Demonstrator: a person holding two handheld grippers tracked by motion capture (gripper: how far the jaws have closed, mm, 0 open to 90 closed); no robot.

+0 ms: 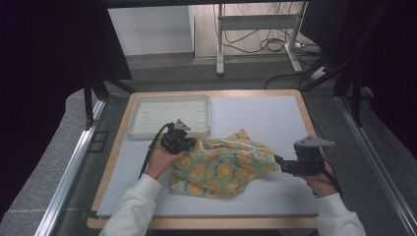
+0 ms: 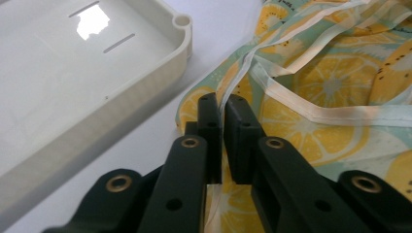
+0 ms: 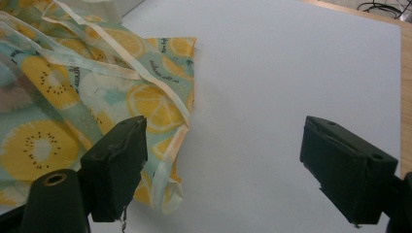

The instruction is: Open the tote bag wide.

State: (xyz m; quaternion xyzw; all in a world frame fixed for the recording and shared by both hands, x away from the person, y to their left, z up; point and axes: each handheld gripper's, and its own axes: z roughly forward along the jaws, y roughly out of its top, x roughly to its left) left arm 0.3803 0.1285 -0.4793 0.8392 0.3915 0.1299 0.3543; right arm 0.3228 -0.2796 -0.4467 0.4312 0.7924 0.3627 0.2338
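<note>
The lemon-print cloth (image 1: pixel 223 167) lies crumpled mid-desk, near the white tray (image 1: pixel 169 115). Left hand-held gripper (image 2: pixel 222 109) pinches its pale trim; right hand-held gripper (image 3: pixel 223 165), spread wide, should close squarely on the near-right edge before pulling taut.

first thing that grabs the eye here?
The lemon-print cloth, crumpled mid-table on the pale mat between both hands. The left gripper is shut on the cloth's pale edge strip, just beside the white tray at the far left of the table. The right gripper is open at the cloth's right edge.
</note>
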